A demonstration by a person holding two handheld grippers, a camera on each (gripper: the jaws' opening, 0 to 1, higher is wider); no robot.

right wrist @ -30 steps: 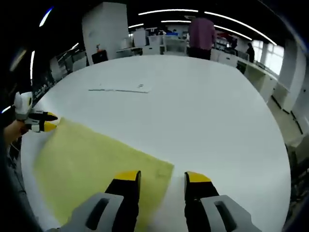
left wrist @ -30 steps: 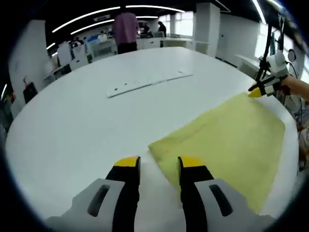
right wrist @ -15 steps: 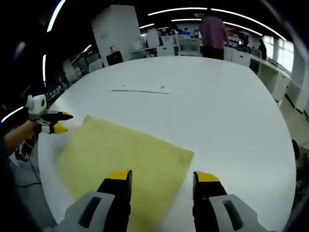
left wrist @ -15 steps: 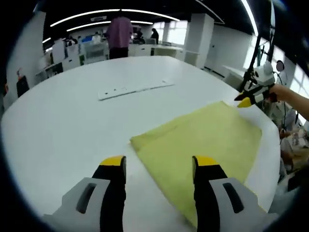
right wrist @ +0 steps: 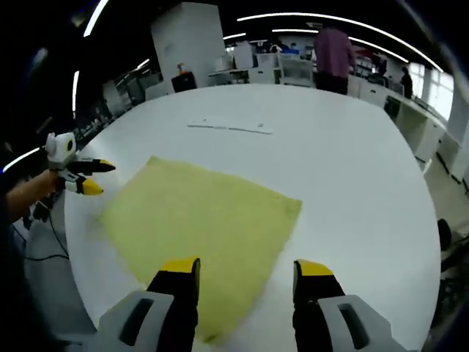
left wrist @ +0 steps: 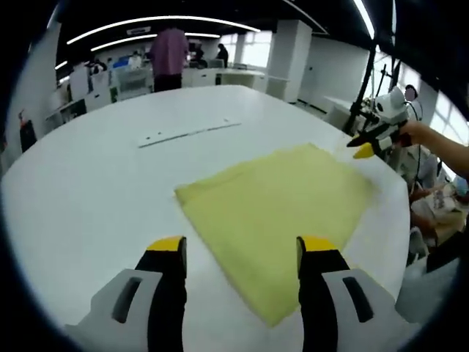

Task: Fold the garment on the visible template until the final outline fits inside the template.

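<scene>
A yellow garment (left wrist: 275,209) lies flat on the white table (left wrist: 88,191) as a folded, roughly four-sided patch, also seen in the right gripper view (right wrist: 201,220). My left gripper (left wrist: 242,249) hovers open over its near edge, with nothing between the jaws. My right gripper (right wrist: 247,268) is open as well, above the opposite edge. Each one appears in the other's view, held in a hand just off a far corner of the cloth: the right gripper (left wrist: 372,139) and the left gripper (right wrist: 82,176). Neither touches the cloth.
A thin flat white strip (left wrist: 187,132) lies on the table beyond the garment, also visible in the right gripper view (right wrist: 231,127). A person in a pink top (left wrist: 168,51) stands behind the table among desks. A cable (right wrist: 44,253) hangs past the table edge.
Both views have pulled back and up, so the whole cloth now shows. Both grippers' jaws have spread wider. The right gripper's tip, which touched the cloth's corner, now stands off it.
</scene>
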